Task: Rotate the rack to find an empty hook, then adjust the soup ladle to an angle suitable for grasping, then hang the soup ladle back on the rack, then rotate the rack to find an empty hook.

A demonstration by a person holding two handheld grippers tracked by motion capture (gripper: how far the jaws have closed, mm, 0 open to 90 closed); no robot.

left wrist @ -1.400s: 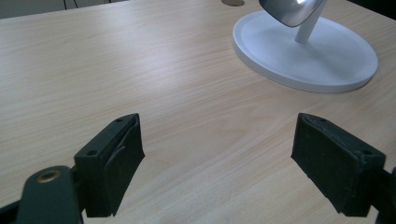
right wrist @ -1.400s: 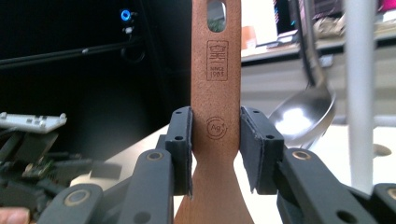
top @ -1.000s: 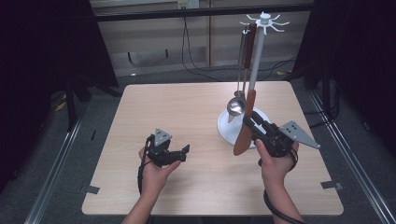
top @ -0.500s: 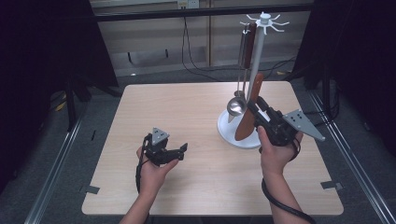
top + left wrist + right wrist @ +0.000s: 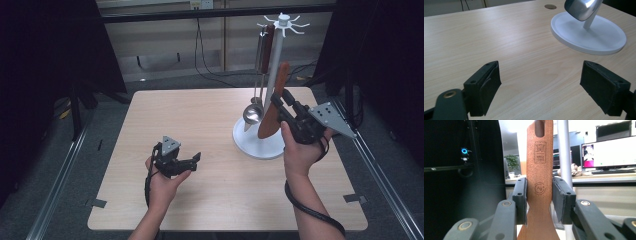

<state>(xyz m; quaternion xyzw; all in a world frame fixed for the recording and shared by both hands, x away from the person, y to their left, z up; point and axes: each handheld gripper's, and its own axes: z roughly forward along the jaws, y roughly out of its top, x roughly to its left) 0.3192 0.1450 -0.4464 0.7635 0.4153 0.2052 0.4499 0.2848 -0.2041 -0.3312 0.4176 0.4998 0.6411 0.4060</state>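
Since a second ago the brown wooden spatula has gone from lying low across the stand's base to standing nearly upright alongside the pole, so it looks like it's being lifted to hang on the rack. It's pinched around its handle by the right hand-held gripper, jaws closed flat on both faces, which you can see nicely in the right gripper view where the hanging hole sits up top, free to catch a hook. I'd guess that's why the grip is lower down. The white utensil stand already has a steel ladle dangling from its top hooks. Over on the near left, the left hand-held gripper just hovers above the desk, jaws wide apart, holding nothing.
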